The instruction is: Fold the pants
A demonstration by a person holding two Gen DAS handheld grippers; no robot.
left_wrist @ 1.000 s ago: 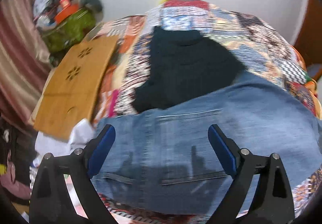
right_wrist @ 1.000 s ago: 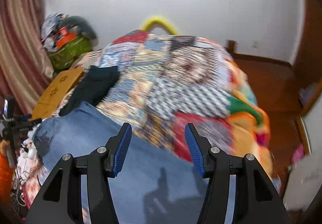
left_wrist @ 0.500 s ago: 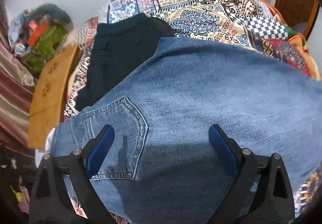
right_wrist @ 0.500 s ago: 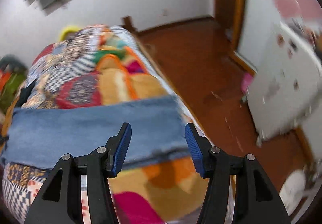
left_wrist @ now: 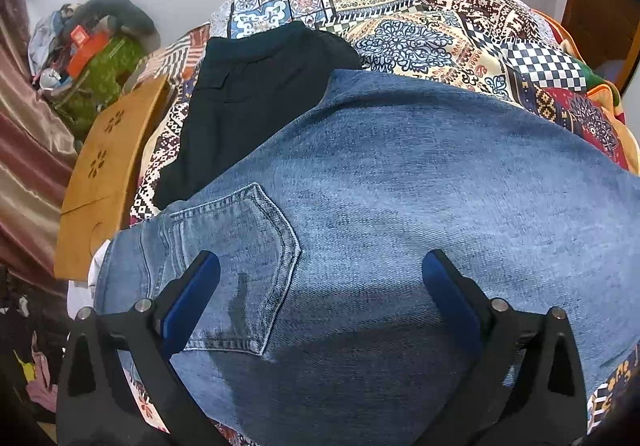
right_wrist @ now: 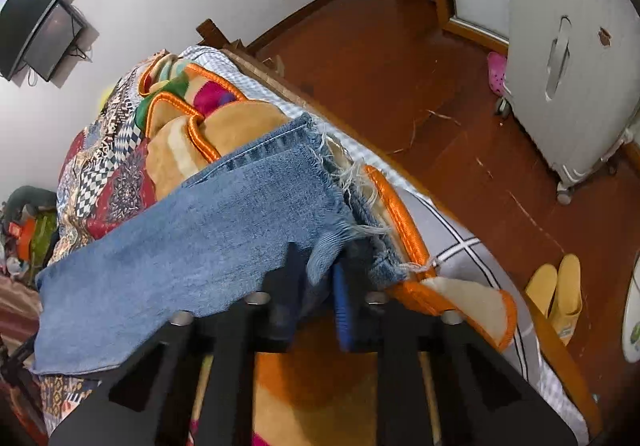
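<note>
Right wrist view shows the jeans (right_wrist: 208, 230) stretched along the near edge of the bed (right_wrist: 472, 246), lying on a patchwork quilt (right_wrist: 100, 173). The right tongs (right_wrist: 320, 286) are pinched narrow on the frayed hem, with denim bunched between the blue pads. The legs appear stacked one on the other, so the lengthwise fold looks done, though how neatly the layers match is hard to tell.

In the left wrist view the seat end of the jeans (left_wrist: 380, 205) lies flat, back pocket (left_wrist: 240, 266) facing up. The left tongs (left_wrist: 320, 294) stand wide above it, holding nothing; whether they touch the cloth I cannot tell.

What seems left is the crosswise folding: bringing the hem end over toward the waist, then probably once more to a compact stack.

Beyond the jeans a dark garment (left_wrist: 248, 105) lies on the quilt, touching or slightly under them. A wooden board (left_wrist: 108, 173) leans beside the bed. On the floor to the right stand yellow slippers (right_wrist: 556, 294).
</note>
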